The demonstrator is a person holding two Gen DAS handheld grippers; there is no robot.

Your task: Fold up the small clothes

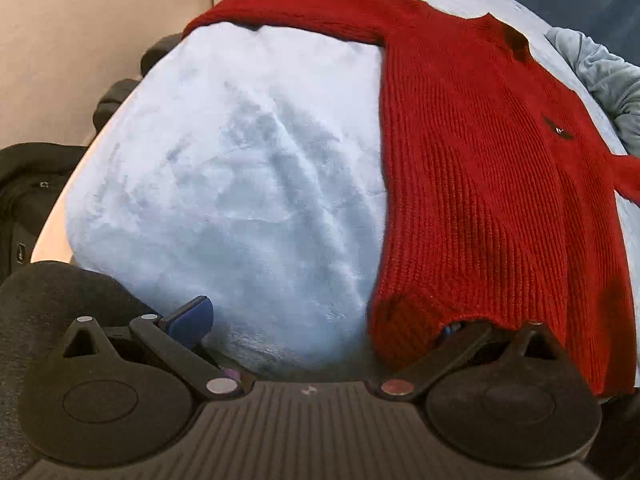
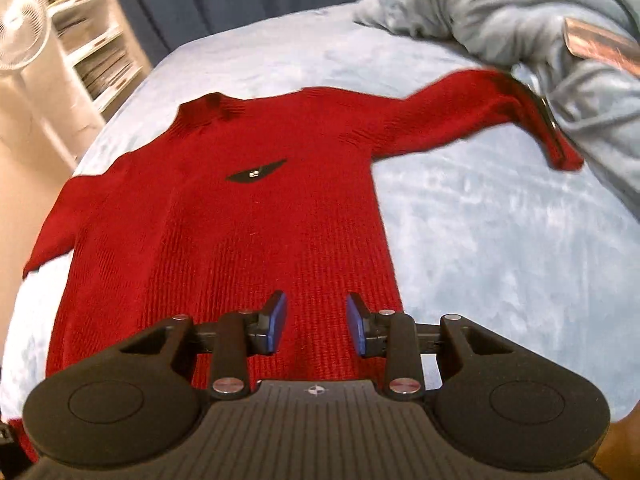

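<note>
A red knit sweater [image 2: 224,216] lies flat, front up, on a light blue plush bed cover [image 2: 480,232], with a small dark emblem on the chest and both sleeves spread out. My right gripper [image 2: 316,324] is open, its blue pads hovering over the sweater's lower hem. In the left wrist view the sweater [image 1: 480,168] lies at the right. My left gripper [image 1: 320,320] is open wide at the sweater's lower left corner; its left pad is over the bed cover [image 1: 224,168] and its right fingertip is hidden under the hem.
A bunched pale blue blanket [image 2: 540,24] lies at the back right, touching the right sleeve's cuff. A white fan [image 2: 20,28] and shelves stand off the bed at the left. Dark bags [image 1: 24,188] sit on the floor beside the bed's edge.
</note>
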